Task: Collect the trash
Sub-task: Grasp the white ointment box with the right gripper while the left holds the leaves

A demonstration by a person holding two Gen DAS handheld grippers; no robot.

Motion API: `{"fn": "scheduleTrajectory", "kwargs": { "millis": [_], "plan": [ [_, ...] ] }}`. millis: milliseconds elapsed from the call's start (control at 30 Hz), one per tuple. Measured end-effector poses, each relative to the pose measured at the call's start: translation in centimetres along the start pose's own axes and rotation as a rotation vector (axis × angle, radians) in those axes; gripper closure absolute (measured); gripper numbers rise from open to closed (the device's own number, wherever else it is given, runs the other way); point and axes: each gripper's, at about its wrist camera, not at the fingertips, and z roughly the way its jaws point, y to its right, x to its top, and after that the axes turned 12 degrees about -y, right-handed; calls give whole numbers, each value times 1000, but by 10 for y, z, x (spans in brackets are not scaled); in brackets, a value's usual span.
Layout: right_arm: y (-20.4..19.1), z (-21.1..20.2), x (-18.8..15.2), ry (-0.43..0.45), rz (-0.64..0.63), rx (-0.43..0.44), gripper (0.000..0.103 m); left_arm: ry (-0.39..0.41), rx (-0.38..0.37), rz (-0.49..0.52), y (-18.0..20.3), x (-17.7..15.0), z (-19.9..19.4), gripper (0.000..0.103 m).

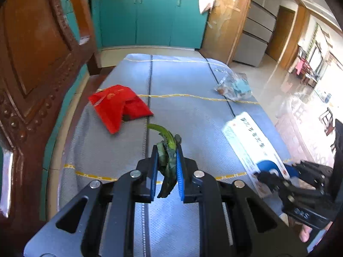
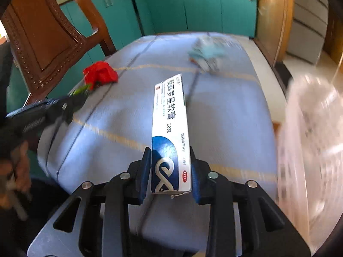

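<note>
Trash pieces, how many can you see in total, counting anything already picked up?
4: a green scrap in the left tongs, a white box in the right tongs, a red packet and a clear wrapper on the tablecloth. More may be hidden.

My right tongs (image 2: 170, 167) are clamped on the near end of a white and blue ointment box (image 2: 170, 132), which points away from me over the blue cloth (image 2: 225, 124) covering the desk. At the left my left tongs (image 2: 80, 93) grip a green scrap (image 2: 82, 90), just beside a crumpled red packet (image 2: 100, 73). A blurred clear bag (image 2: 206, 53) lies farther back. A wooden chair (image 2: 49, 36) stands left.
</note>
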Motion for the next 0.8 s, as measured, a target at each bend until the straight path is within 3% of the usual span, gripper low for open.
{"fn": "scheduleTrajectory", "kwargs": {
  "millis": [133,200,633,800],
  "plan": [
    [-5,-7,-10,28,-32,-117,56,-38,-32,17,7,-1,8,86],
    [-5,-7,-9,42,-28,-126,48,-50,-37,13,8,-1,10,86],
    [-9,21,14,32,-46,-190,47,-47,-16,23,10,-3,11,86],
    [-10,22,12,41,-40,-185,54,-41,-13,33,12,-3,10,86]
  ]
}}
